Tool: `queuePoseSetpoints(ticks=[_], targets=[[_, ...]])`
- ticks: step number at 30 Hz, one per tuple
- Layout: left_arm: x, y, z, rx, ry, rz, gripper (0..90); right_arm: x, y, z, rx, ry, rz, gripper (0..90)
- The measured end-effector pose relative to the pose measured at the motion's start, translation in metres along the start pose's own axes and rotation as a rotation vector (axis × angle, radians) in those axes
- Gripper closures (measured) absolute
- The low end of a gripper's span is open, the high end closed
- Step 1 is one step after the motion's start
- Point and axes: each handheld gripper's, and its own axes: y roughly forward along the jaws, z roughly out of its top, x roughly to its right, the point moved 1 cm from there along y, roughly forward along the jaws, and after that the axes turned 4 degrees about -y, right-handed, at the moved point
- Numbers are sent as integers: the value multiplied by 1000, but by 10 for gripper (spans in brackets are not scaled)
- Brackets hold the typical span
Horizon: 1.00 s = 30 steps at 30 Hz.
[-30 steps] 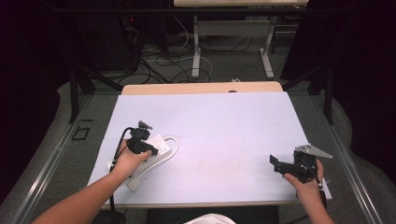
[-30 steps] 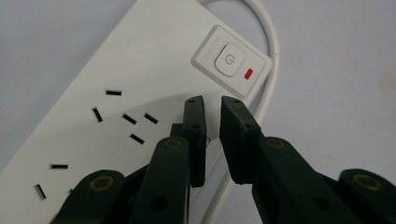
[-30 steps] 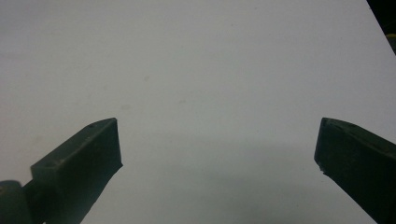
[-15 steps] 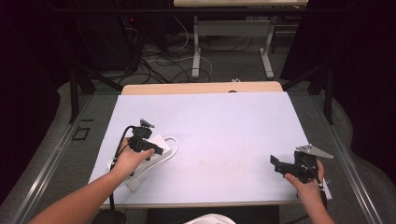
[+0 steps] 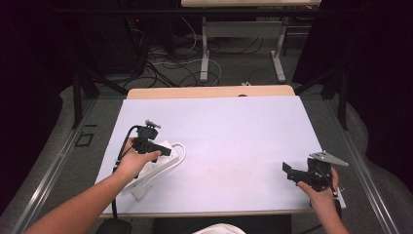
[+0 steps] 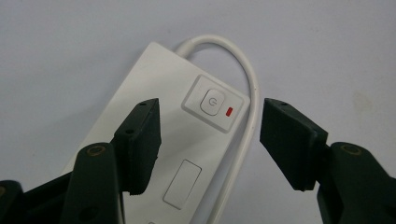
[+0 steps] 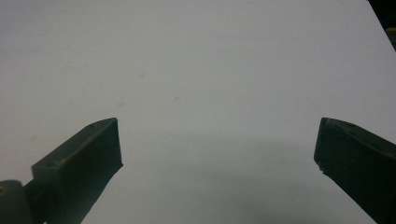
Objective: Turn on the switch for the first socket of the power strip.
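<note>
At lower left of the high view, the left hand-held gripper [image 5: 163, 151] has just been opening, spread above the power strip [image 6: 187, 140]; the right hand-held gripper [image 7: 217, 149] is spread wide.

The white power strip [image 5: 155, 165] lies on the white table [image 5: 234, 136], near the left front corner, its cord looped at the far right end. The left gripper [image 5: 163, 151] sits directly over the strip, held by the left hand [image 5: 134, 158]; its jaws have just been opening. The right gripper [image 5: 288, 171] is well apart from the strip, at the table's right front edge, held by the right hand [image 5: 319, 187].
</note>
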Motion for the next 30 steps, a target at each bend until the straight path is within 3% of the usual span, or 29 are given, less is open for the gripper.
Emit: queuePoseSetpoints(ticks=[4,7,12,15,17,20,23,30], targets=[[-1,-5,4,43,2,-7,370,0,2,0,18,6,-6,2],[-3,-11,5,76,-7,-20,347,0,1,0,3,4,-1,2],[-6,-23,5,132,-57,-51,311,0,2,0,-2,4,6,2],[-9,-27,4,140,-78,-67,210,1,2,1,3,0,6,3],[-12,-29,1,137,-67,-67,130,0,3,1,2,-1,3,3],[-14,-31,-3,139,-80,-75,0,0,4,1,0,6,7,3],[-15,-32,-9,164,-82,-41,1,0,4,1,4,8,10,3],[-24,-40,-20,200,-136,-60,1,1,5,1,4,4,9,3]])
